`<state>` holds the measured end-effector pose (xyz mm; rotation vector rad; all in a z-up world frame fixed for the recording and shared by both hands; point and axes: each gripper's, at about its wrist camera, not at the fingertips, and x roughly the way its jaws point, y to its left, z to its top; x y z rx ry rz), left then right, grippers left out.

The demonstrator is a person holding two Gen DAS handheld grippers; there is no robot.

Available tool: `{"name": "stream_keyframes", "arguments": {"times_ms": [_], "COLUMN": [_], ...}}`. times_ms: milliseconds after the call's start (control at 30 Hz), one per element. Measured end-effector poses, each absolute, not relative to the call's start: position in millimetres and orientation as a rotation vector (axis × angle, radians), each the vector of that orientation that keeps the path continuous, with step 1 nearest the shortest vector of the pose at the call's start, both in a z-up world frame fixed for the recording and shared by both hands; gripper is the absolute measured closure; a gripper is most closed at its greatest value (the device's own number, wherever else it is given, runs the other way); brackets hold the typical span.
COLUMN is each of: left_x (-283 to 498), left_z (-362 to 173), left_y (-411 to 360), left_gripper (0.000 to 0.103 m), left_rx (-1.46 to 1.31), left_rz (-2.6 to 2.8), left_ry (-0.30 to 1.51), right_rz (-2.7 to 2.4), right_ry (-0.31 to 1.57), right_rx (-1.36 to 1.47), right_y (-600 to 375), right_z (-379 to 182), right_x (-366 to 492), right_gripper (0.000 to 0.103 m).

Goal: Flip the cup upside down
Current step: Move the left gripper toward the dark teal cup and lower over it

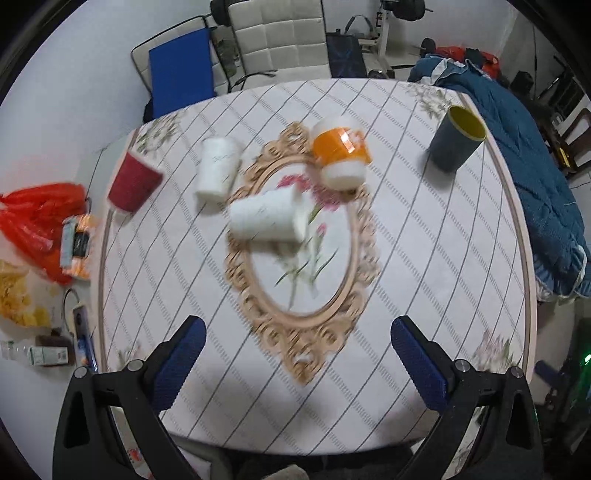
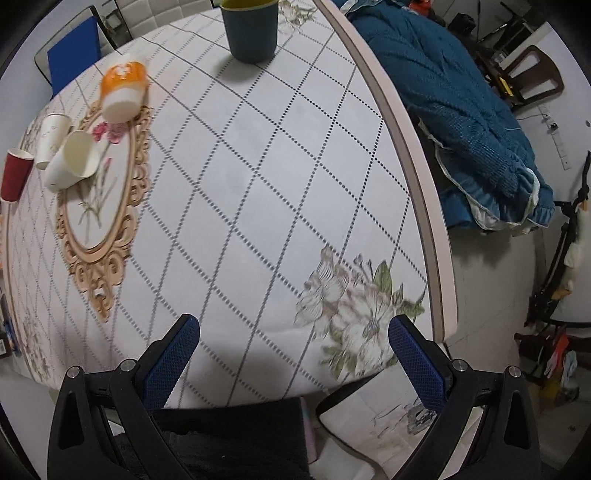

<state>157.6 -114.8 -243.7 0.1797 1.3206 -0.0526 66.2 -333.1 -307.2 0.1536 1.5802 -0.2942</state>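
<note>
Several cups stand on a round table (image 1: 424, 258). A white paper cup (image 1: 267, 218) lies on its side near the middle, its mouth to the right; it also shows in the right wrist view (image 2: 72, 160). An orange-banded white cup (image 1: 341, 151) (image 2: 123, 90) stands beyond it. A second white cup (image 1: 218, 166) (image 2: 51, 138) and a red cup (image 1: 133, 182) (image 2: 14, 173) stand at the left. A dark grey cup with a yellow inside (image 1: 456, 138) (image 2: 251, 29) stands upright at the far right. My left gripper (image 1: 297, 334) and right gripper (image 2: 293, 332) are open and empty over the near edge.
A red plastic bag (image 1: 37, 221), snack packets and small boxes (image 1: 48, 354) lie on the floor at the left. A blue blanket (image 2: 461, 110) lies to the right of the table. Chairs (image 1: 277, 37) stand behind it. A dark seat (image 2: 240, 435) sits below the near edge.
</note>
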Motion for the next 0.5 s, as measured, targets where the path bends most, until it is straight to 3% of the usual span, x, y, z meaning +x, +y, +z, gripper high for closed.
{"name": "stream_keyframes", "arguments": {"times_ms": [500], "left_x": [254.1], "left_z": [-285.0], "left_y": [-221.7], "left_gripper": [0.001], "left_rx": [0.241], "left_rz": [-0.168], "left_ry": [1.237], "right_rz": [-0.268], "right_ry": [1.61], "right_rx": [0.119], "right_y": [-397.3], "right_z": [-351.9], "right_x": [142.3], "right_gripper": [0.0]}}
